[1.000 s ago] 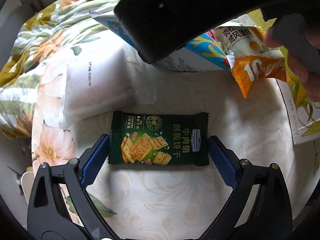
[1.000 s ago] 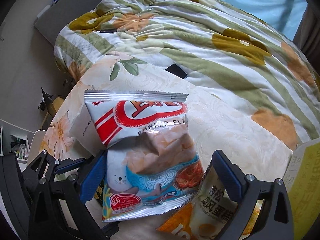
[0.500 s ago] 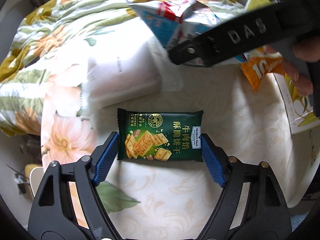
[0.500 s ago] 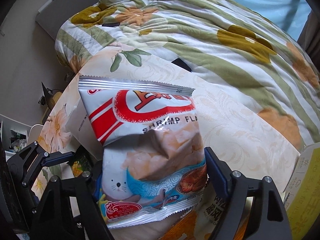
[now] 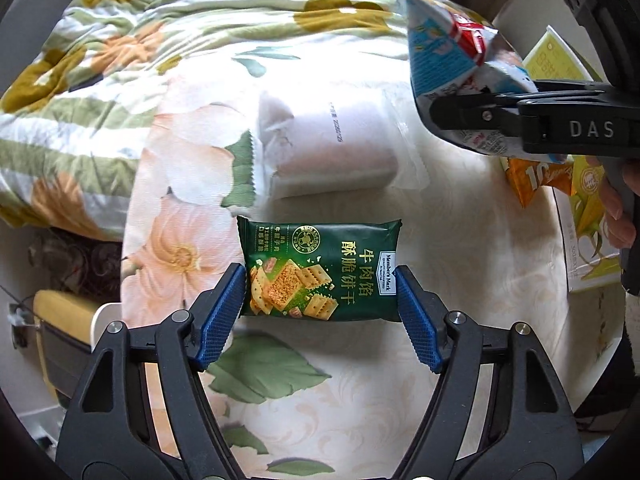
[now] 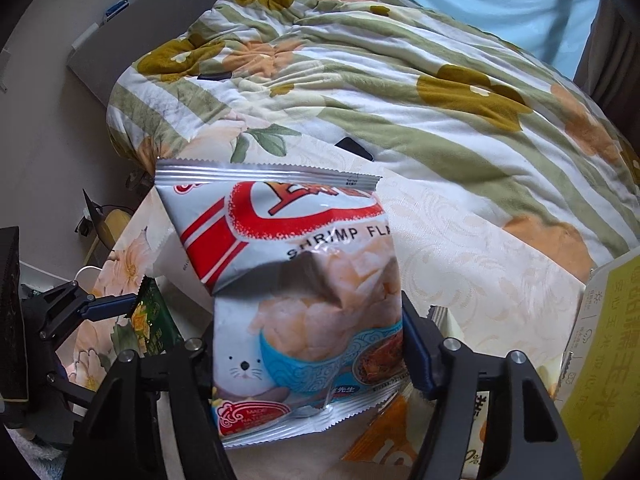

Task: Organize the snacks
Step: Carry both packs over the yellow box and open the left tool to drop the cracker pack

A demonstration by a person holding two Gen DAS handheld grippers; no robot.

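Both grippers were closing on snack packets over the floral tablecloth (image 5: 460, 248).

Around my left gripper (image 5: 320, 300), a white wrapped pack (image 5: 328, 152) lay just beyond the green cracker packet (image 5: 320, 272), and past the table's far edge a flowered quilt (image 5: 120, 60) filled the view; to the right I saw an orange packet (image 5: 528, 180) partly hidden under the other tool and a yellow box (image 5: 592, 256) at the edge. The cracker packet lay flat near the table's left side, long axis running left to right, printed face up, and my blue pads (image 5: 222, 316) pressed its short ends as the jaws closed. My right gripper (image 6: 308, 352) was closing too, pads squeezing the crumpled shrimp chip bag (image 6: 296, 272), which stood on end, its sealed top pointing away, over the orange packet.
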